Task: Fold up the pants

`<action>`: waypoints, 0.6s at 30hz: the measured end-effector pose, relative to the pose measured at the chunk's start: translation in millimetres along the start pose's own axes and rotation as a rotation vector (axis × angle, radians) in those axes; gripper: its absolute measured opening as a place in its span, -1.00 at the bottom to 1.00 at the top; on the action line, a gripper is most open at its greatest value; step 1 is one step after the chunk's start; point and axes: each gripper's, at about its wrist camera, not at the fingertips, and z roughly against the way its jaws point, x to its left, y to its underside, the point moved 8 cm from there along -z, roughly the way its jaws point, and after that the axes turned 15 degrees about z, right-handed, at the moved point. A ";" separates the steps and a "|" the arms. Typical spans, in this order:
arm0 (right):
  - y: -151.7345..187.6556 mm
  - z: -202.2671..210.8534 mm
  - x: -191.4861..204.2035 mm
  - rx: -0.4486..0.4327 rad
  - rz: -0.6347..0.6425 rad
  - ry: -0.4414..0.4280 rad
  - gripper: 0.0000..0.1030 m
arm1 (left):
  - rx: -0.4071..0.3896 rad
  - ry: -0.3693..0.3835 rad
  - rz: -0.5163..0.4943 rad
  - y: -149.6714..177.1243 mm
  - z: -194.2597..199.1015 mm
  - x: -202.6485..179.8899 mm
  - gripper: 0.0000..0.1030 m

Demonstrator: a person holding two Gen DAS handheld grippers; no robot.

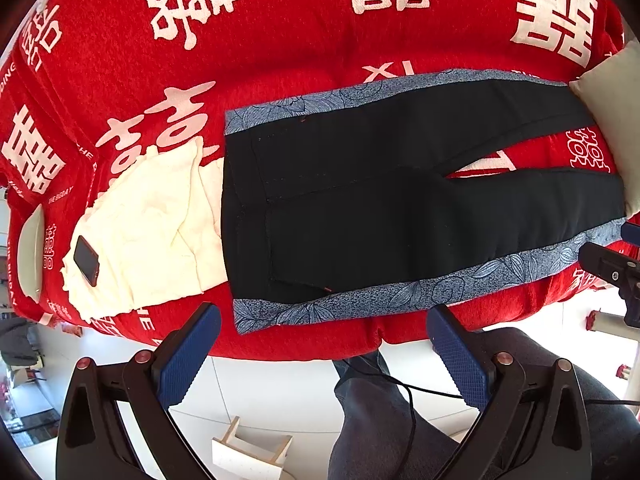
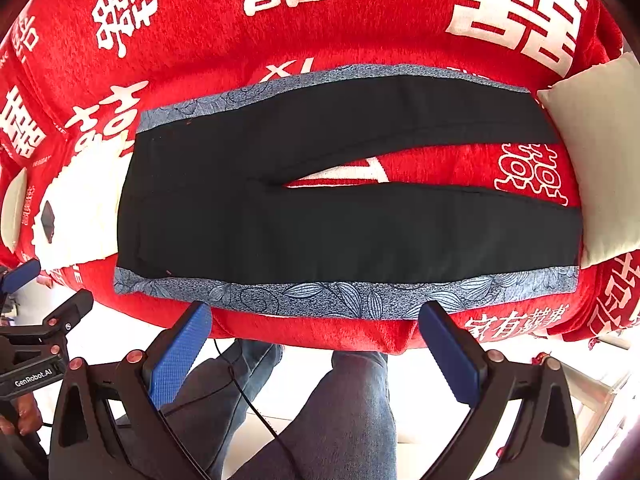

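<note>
On the red bedspread [image 2: 360, 28] the pants [image 2: 340, 216] lie flat, legs spread in a V toward the pillow [image 2: 600, 160] — nothing folded yet. Left gripper [image 1: 324, 332] and right gripper [image 2: 316, 320] hover wide open, empty, at the near patterned edge (probably lining up a lengthwise fold).

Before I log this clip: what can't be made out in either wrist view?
- Pants: leg ends are hidden behind the pillow in the left view.
- Phone: screen dark, nothing readable; tiny in the right view.
- White cloth: crumpled, type unclear.
- Both views: what lies under the red cover.
</note>
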 end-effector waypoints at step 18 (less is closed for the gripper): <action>-10.8 2.0 -18.1 -0.020 0.012 -0.025 1.00 | -0.022 -0.047 -0.012 -5.6 5.0 -15.2 1.00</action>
